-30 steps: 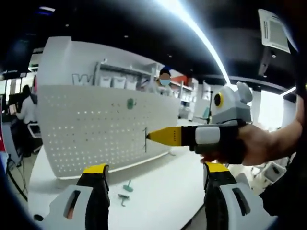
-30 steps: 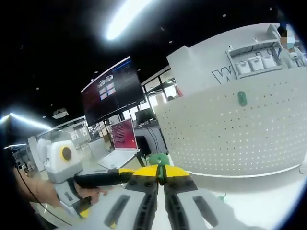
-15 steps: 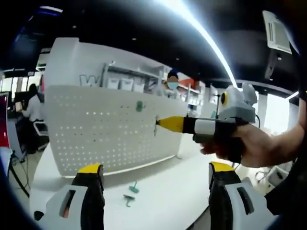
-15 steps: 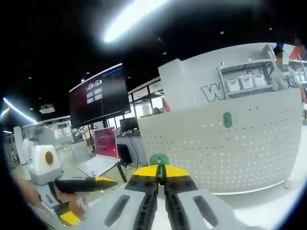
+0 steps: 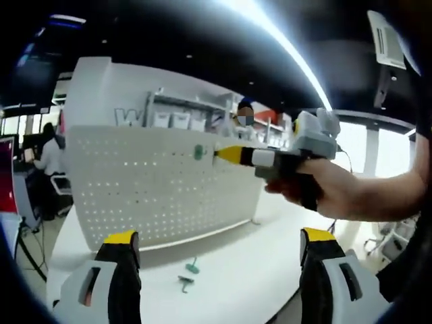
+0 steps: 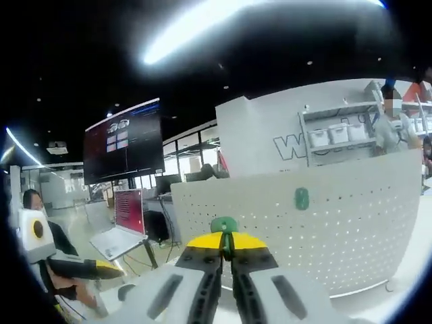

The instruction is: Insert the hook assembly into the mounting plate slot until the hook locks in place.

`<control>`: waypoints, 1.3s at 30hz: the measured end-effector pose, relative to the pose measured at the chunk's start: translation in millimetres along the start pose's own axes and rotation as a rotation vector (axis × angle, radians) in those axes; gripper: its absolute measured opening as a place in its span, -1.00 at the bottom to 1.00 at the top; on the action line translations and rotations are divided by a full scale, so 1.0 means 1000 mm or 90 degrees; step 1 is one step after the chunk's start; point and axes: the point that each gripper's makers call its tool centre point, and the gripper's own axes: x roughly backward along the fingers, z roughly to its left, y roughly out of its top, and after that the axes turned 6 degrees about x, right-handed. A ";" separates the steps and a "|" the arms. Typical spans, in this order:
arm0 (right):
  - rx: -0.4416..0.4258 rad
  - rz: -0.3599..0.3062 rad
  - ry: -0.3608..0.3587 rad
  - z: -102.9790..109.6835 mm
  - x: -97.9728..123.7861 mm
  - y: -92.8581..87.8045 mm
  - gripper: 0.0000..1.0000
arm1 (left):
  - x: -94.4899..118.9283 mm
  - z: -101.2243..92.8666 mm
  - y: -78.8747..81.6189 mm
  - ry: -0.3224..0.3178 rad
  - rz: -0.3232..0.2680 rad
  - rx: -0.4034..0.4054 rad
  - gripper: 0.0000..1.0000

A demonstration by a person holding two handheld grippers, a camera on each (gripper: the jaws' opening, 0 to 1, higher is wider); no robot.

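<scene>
I grip a green hook [image 6: 223,225] between the tips of my right gripper [image 6: 227,244], whose jaws are pressed together on it. The hook sits in front of the white pegboard [image 6: 324,229], apart from its surface. A second green hook [image 6: 302,198] is already mounted on the pegboard, to the upper right of the held one.

In the left gripper view, my right gripper [image 5: 217,154] reaches in from the right, its yellow tip just beside the mounted hook [image 5: 198,152]. My left gripper [image 5: 216,250] is spread wide with nothing between its jaws. Two more green hooks [image 5: 188,276] lie on the white table [image 5: 256,270] near the pegboard [image 5: 135,189] base.
</scene>
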 end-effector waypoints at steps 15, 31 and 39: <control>0.037 -0.010 -0.080 -0.075 -0.026 0.007 -0.99 | -0.003 0.011 -0.014 0.013 0.026 0.012 0.99; 0.058 -0.013 -0.141 -0.117 -0.054 0.006 -0.99 | -0.003 0.027 -0.013 0.032 0.038 0.010 0.98; 0.034 -0.024 -0.173 -0.137 -0.065 0.003 -0.99 | -0.004 0.031 -0.018 0.036 0.048 0.011 0.99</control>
